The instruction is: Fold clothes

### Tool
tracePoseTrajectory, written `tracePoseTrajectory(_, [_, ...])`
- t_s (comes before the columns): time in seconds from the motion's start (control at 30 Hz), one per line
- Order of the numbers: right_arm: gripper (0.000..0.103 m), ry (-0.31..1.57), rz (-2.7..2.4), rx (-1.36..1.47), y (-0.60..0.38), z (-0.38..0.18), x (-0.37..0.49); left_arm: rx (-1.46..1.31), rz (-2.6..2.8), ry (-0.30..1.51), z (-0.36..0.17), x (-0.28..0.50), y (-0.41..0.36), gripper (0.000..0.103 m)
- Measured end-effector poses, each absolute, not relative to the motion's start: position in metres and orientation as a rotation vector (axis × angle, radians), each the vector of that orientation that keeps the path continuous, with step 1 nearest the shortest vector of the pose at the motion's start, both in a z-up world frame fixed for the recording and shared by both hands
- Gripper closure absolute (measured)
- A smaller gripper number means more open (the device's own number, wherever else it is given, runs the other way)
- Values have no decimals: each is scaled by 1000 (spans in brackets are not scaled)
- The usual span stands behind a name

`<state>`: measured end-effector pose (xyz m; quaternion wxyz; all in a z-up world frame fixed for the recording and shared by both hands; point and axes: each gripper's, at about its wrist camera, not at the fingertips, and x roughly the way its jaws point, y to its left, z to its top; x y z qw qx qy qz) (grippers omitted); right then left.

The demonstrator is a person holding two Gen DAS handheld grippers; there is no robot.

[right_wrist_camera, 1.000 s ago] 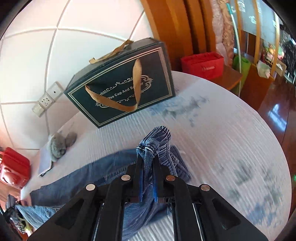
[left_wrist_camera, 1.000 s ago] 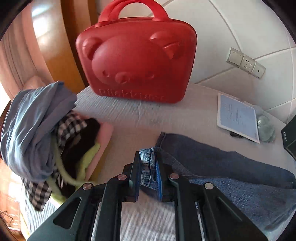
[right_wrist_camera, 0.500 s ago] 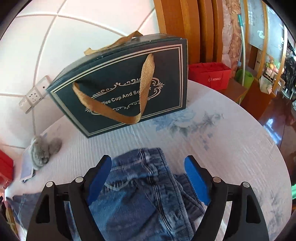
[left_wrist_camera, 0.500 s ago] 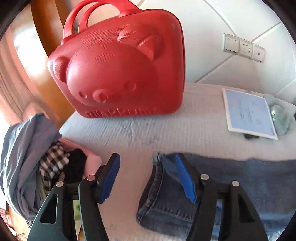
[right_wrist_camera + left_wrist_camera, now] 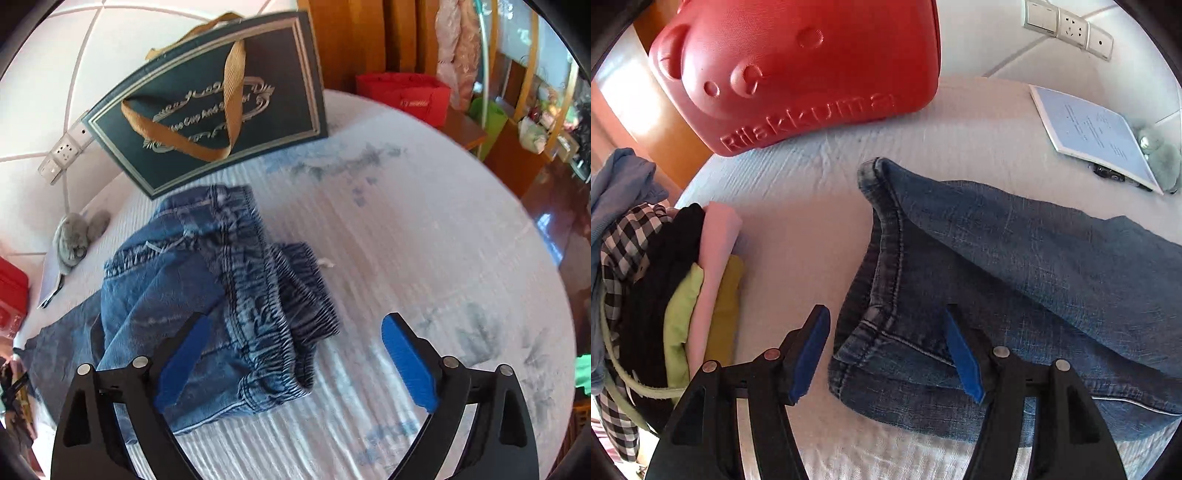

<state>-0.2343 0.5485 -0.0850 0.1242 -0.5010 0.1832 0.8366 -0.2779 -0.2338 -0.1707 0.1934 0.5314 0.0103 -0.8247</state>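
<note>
A pair of blue jeans lies on the white bedcover. In the left wrist view the leg hems point(image 5: 886, 332) lie flat, one leg over the other, stretching to the right. My left gripper point(image 5: 886, 350) is open just above the hems and holds nothing. In the right wrist view the elastic waistband end point(image 5: 236, 288) lies bunched and rumpled. My right gripper point(image 5: 295, 365) is open wide over its near edge, empty.
A red bear-shaped case point(image 5: 798, 66) stands behind the hems. A pile of other clothes point(image 5: 665, 277) lies at the left. A booklet point(image 5: 1093, 129) and grey plush toy point(image 5: 74, 240) lie near the wall. A dark green gift bag point(image 5: 218, 103) stands behind the waistband.
Both grippers were shut on the jeans a second ago. They opened and let go, and the jeans now lie on the bed. Both grippers have moved a little since.
</note>
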Motion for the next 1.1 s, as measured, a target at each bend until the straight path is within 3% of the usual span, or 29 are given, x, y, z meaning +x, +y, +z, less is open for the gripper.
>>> tracePoseTrajectory(0.03, [8, 554, 2445, -1490, 547, -91, -235, 1489, -2318, 42, -171, -277, -232, 47])
tracePoseTrajectory(0.07, [8, 553, 2438, -1541, 542, -100, -239, 1491, -2324, 58, -171, -277, -230, 62])
tracePoseTrajectory(0.1, [22, 551, 2430, -1593, 537, -110, -242, 1500, -2319, 63, -171, -278, -226, 86])
tracePoseTrajectory(0.13, [53, 487, 2388, -1655, 530, -120, -246, 1512, -2301, 52, -172, -280, -222, 86])
tracePoseTrajectory(0.27, [66, 179, 2348, -1670, 502, -112, -247, 1477, -2231, -1, -158, -272, -216, 88])
tracePoseTrajectory(0.37, [68, 199, 2367, -1594, 510, -89, -223, 1466, -2221, 153, -141, -245, -234, 87])
tracePoseTrajectory(0.47, [67, 230, 2271, -1716, 522, -114, -213, 1606, -2183, 64, -168, -240, -228, 81])
tracePoseTrajectory(0.53, [49, 240, 2209, -1788, 527, -137, -212, 1625, -2227, -7, -172, -239, -219, 76])
tracePoseTrajectory(0.63, [37, 308, 2239, -1672, 537, -116, -204, 1570, -2364, 53, -147, -233, -214, 60])
tracePoseTrajectory(0.7, [28, 260, 2304, -1565, 539, -91, -202, 1452, -2448, 15, -126, -235, -213, 43])
tracePoseTrajectory(0.73, [24, 254, 2337, -1518, 541, -81, -203, 1414, -2468, 2, -121, -242, -213, 40])
tracePoseTrajectory(0.83, [9, 346, 2440, -1442, 549, -64, -223, 1416, -2452, 4, -130, -272, -219, 39])
tracePoseTrajectory(1.1, [6, 344, 2452, -1460, 552, -83, -290, 1473, -2307, -51, -182, -323, -240, 39])
